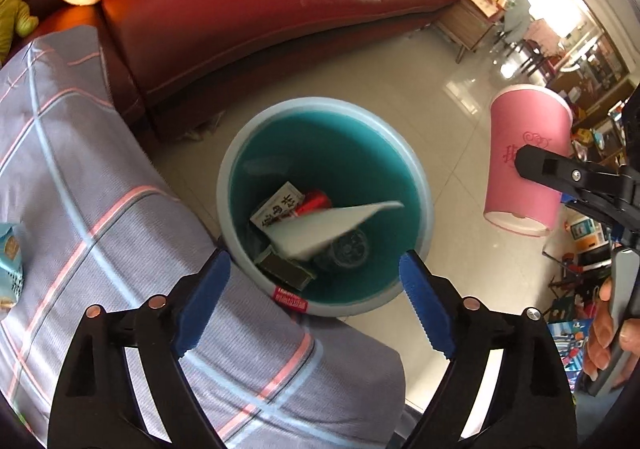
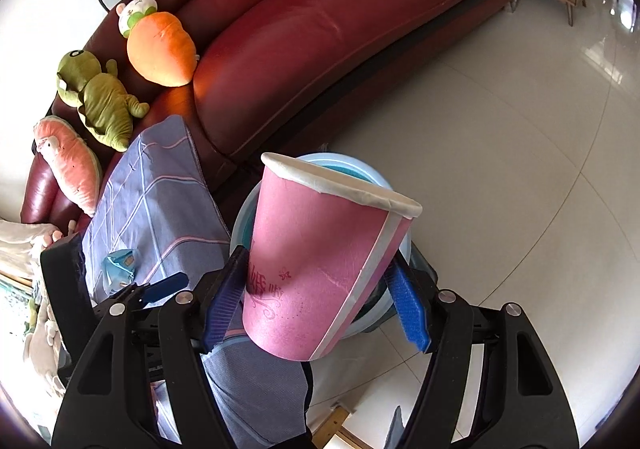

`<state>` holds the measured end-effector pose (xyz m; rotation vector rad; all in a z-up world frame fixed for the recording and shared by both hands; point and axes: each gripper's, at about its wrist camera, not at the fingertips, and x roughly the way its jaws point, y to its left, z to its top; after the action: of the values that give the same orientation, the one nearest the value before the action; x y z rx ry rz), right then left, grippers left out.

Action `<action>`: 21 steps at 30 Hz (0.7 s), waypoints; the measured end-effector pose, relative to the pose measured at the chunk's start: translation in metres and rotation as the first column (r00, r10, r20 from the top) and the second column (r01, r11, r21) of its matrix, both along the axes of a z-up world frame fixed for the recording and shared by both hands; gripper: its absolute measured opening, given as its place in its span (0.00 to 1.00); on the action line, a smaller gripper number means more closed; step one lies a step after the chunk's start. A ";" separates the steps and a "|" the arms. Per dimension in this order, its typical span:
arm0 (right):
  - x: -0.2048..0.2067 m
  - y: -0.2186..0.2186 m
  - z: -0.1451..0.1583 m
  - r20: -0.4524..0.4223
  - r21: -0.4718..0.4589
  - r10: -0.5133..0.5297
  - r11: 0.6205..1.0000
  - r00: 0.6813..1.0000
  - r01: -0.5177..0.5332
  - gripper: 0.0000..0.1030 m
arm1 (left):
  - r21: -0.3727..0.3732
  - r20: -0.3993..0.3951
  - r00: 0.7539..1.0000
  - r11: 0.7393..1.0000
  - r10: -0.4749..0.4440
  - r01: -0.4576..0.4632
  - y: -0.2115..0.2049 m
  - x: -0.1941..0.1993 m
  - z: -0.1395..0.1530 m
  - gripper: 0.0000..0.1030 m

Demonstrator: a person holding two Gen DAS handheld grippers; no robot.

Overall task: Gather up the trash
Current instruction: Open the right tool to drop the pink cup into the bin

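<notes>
A round bin (image 1: 236,185) with a pale rim and teal inside stands on the floor beside the table. In it lie a white sheet of paper (image 1: 324,229), a small printed box, something red and a dark can. My left gripper (image 1: 316,281) is open above the bin's near rim, with nothing between its blue pads. My right gripper (image 2: 320,301) is shut on a pink paper cup (image 2: 320,261), tilted with its white rim pointing away over the bin (image 2: 244,217). In the left wrist view the pink cup (image 1: 524,153) hangs to the right of the bin.
A table under a grey cloth with pink and blue stripes (image 1: 80,169) is left of the bin, with a light blue packet (image 2: 118,265) on it. A dark red leather sofa (image 1: 260,9) with plush toys (image 2: 160,45) stands behind. Pale floor tiles (image 2: 500,129) spread to the right.
</notes>
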<state>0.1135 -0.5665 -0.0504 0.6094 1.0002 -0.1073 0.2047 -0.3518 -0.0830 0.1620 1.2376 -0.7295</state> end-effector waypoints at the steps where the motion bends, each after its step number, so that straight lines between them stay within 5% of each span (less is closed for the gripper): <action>1: 0.001 0.001 0.000 0.000 -0.001 0.004 1.000 1.000 -0.004 0.63 | 0.006 0.005 1.000 1.000 0.008 -0.008 0.003 -0.001 0.001 0.86; 21: 0.030 0.036 -0.007 -0.043 -0.020 0.096 0.995 0.994 -0.097 0.65 | 0.029 0.065 0.995 0.997 0.071 -0.073 0.052 -0.015 0.020 0.93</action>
<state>0.1434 -0.5310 -0.0573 0.5396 1.0668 -0.0454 0.1896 -0.2993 -0.0632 0.1644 1.1887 -0.6384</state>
